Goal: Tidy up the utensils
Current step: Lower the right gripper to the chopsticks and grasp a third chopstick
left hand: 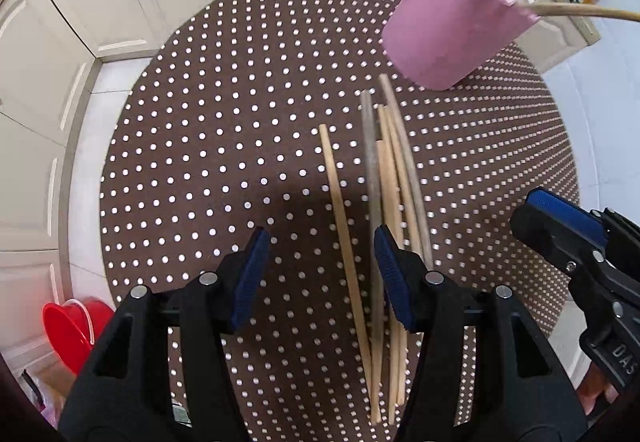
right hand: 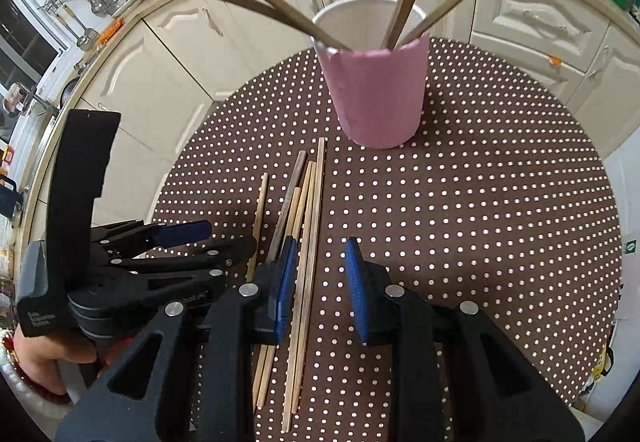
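Chopsticks lie loose mid-table, long axis running toward the pink cup near the far edge, between the right gripper's released jaws; left gripper likewise released, alongside.

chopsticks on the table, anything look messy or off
Yes. The loose chopsticks lie in an uneven pile on the dotted table, ends staggered, one stick apart on the left. Those in the pink cup splay outward in different directions. Nothing looks broken or spilled.
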The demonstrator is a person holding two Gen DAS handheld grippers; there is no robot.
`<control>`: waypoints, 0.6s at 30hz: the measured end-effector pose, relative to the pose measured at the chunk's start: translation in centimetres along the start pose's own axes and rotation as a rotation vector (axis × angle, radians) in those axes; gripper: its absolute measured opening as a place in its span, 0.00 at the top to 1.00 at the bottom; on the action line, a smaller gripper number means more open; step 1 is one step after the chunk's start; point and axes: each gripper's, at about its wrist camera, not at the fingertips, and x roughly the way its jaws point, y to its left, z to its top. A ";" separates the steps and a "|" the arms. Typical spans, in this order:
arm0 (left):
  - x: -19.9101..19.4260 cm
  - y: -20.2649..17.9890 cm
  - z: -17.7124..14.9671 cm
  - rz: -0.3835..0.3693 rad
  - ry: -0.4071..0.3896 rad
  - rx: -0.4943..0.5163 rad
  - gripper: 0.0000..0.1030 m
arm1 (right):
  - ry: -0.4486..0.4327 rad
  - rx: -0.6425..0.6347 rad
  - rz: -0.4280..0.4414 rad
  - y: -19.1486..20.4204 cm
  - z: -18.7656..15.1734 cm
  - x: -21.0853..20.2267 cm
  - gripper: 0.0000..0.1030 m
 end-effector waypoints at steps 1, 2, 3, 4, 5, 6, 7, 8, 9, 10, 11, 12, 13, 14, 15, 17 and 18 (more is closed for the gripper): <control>0.3 0.1 0.0 0.003 0.003 -0.002 0.48 | 0.009 0.001 0.005 0.0 0.1 0.3 0.77; 0.6 0.2 0.0 0.016 0.005 -0.004 0.49 | 0.020 0.002 0.014 -0.1 0.2 0.7 0.77; 1.0 0.5 -0.1 0.024 0.016 -0.007 0.53 | 0.028 0.004 0.021 -0.2 0.2 1.1 0.77; 0.9 0.6 -0.2 0.028 0.002 -0.004 0.57 | 0.036 0.005 0.027 -0.1 0.3 1.3 0.77; 0.9 0.7 -0.1 0.032 -0.005 0.000 0.59 | 0.042 0.005 0.032 -0.1 0.4 1.5 0.77; 0.9 0.9 0.0 0.026 -0.008 -0.002 0.59 | 0.050 0.005 0.039 -0.1 0.5 1.9 0.77; 0.8 1.0 0.0 0.025 -0.011 -0.003 0.62 | 0.056 0.004 0.040 -0.1 0.6 2.2 0.77; 0.8 1.1 0.0 0.023 -0.012 -0.003 0.63 | 0.063 0.003 0.040 -0.1 0.8 2.6 0.77; 0.7 1.3 0.0 0.015 -0.013 -0.005 0.64 | 0.068 0.003 0.039 0.0 0.9 2.9 0.77; 0.7 1.5 0.0 0.007 -0.012 -0.006 0.65 | 0.075 0.003 0.038 0.0 1.1 3.3 0.77; 0.6 1.6 -0.1 0.003 -0.011 -0.006 0.66 | 0.083 0.004 0.038 0.0 1.2 3.6 0.78; 0.6 1.7 -0.2 -0.001 -0.011 -0.007 0.66 | 0.089 0.003 0.037 -0.2 1.3 4.0 0.78; 0.6 1.9 -0.2 -0.003 -0.012 -0.008 0.67 | 0.093 0.003 0.036 -0.3 1.3 4.1 0.79; 0.6 2.1 -0.3 -0.005 -0.011 -0.010 0.67 | 0.098 0.003 0.035 -0.3 1.4 4.4 0.80; 0.7 2.3 -0.1 -0.007 -0.009 -0.012 0.67 | 0.103 0.001 0.036 -0.4 1.5 4.6 0.81; 0.7 2.4 -0.2 -0.009 -0.009 -0.012 0.67 | 0.110 -0.009 0.026 -0.4 1.6 4.9 0.82; 0.7 2.3 -0.2 -0.010 -0.009 -0.012 0.67 | 0.119 -0.018 0.018 -0.3 1.7 5.2 0.82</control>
